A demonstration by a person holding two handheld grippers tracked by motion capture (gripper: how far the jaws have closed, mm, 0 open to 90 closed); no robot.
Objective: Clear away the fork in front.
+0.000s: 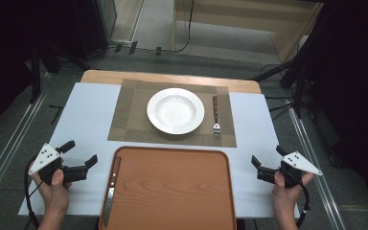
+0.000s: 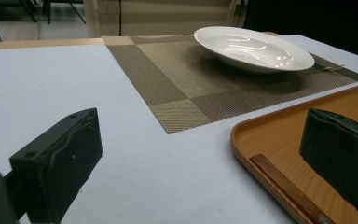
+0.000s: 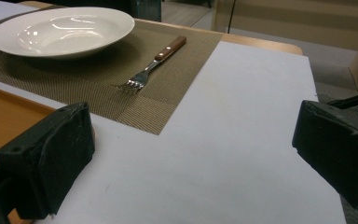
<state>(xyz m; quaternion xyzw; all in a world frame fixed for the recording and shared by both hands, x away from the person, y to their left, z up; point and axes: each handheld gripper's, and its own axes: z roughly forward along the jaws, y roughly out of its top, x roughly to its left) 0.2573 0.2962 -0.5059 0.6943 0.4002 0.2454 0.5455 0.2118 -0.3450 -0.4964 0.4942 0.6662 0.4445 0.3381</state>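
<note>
Place-setting work looks paused with both claws spread and empty, the left claw (image 1: 92,162) beside the knife (image 1: 110,190) lying along the tray (image 1: 172,191)'s left edge, likely the next pick, the right claw (image 1: 255,163) idle on the counter (image 1: 86,124).

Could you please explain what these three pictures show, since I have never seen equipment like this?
A person holds two hand-held tools with black jaws: the left gripper and the right gripper, both open and holding nothing. One picture looks down from above; the other two come from cameras riding on each tool. On the table lie a woven placemat with a white plate and a fork, and nearer the person an orange tray carrying a knife along its left edge.
</note>
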